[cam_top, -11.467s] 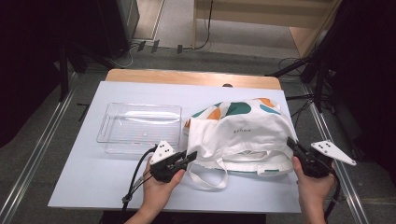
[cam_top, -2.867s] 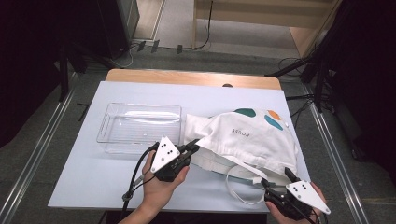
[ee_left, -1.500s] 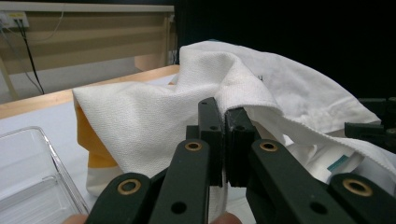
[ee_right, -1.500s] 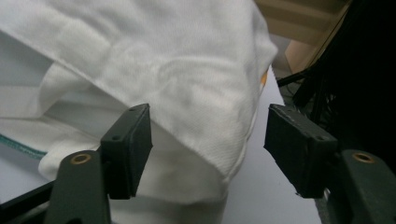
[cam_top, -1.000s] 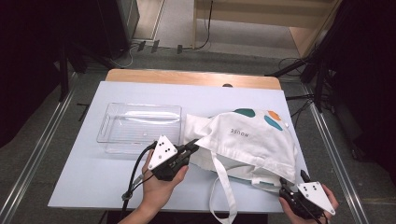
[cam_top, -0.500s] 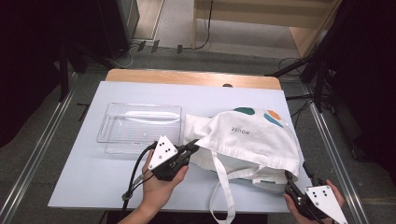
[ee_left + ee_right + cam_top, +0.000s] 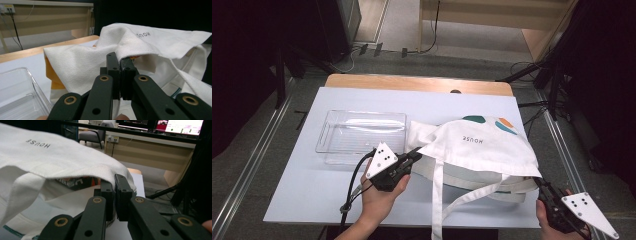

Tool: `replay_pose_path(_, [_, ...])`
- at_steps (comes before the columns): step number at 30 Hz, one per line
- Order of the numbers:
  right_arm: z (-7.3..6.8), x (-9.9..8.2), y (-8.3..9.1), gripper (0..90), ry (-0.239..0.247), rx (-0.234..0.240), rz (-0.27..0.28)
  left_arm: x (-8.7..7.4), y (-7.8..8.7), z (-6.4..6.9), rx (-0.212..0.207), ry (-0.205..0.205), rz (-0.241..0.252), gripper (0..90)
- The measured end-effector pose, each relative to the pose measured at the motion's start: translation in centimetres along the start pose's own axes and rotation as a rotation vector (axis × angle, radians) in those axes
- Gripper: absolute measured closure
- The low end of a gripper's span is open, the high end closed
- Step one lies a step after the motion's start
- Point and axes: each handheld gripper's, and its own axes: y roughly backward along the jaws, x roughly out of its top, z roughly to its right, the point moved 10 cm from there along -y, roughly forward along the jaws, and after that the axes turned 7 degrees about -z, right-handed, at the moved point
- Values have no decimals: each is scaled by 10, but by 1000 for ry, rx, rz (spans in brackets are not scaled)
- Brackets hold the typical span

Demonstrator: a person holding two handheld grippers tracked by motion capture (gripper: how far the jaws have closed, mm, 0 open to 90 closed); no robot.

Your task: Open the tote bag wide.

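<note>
Both claws are pinching cloth. On the left, the claw (image 7: 119,75) is pressed together on a fold at the near left edge of the white canvas tote bag (image 7: 477,145), seen in the high view under the person's left hand (image 7: 379,192). On the right, the claw (image 7: 115,197) has just been closing, and its jaws now clamp the bag's hem at the near right corner, low at the surface's front edge (image 7: 546,191).

That bag lies spread over the right half of the pale blue surface (image 7: 312,185), printed side partly turned under, its long handles (image 7: 437,200) trailing toward the person and one hanging off the front edge. A clear plastic tray (image 7: 362,135) sits just beside it to the left.

Soft and light, the canvas will likely sag and fold wherever it is not held, so a corner or hem pinch at two well-separated points looks the sound way to lift and spread it; the loose handles may snag.

Each forearm comes in from the bottom, the left claw pointing up and right, the right one angled up and left.
</note>
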Motion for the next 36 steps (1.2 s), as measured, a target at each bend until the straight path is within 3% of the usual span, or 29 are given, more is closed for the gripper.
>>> replay_pose_path(4, [8,18,4,891,-57,30,33,6,4,-2,-19,3,0,900])
replay_pose_path(7, [10,36,3,895,-44,11,46,9,7,-1,-37,8,0,900])
replay_pose_path(10, [12,55,3,895,-62,11,67,14,9,1,-89,23,-4,900])
replay_pose_path(13, [15,77,-3,894,-54,10,63,21,8,-2,-99,34,-8,894])
replay_pose_path(14, [15,77,-3,894,-54,10,63,22,6,-5,-95,45,-17,894])
replay_pose_path(16, [16,84,-11,894,-46,5,49,23,2,-8,-73,54,-24,814])
replay_pose_path(18, [18,86,-18,895,-56,7,45,22,-3,-9,-33,32,-38,729])
replay_pose_path(20, [19,88,-23,894,-65,17,42,19,-10,-11,49,-13,-54,608])
replay_pose_path(24, [16,88,-26,894,-74,55,43,18,-19,-14,144,-85,-80,499])
replay_pose_path(31, [14,82,-28,856,-62,98,16,26,-31,-7,181,-175,-95,511])
replay_pose_path(34, [15,79,-34,654,-22,40,-13,30,-35,-5,168,-163,-95,604])
replay_pose_path(36, [12,79,-38,610,10,30,-24,33,-37,-6,151,-146,-91,706])
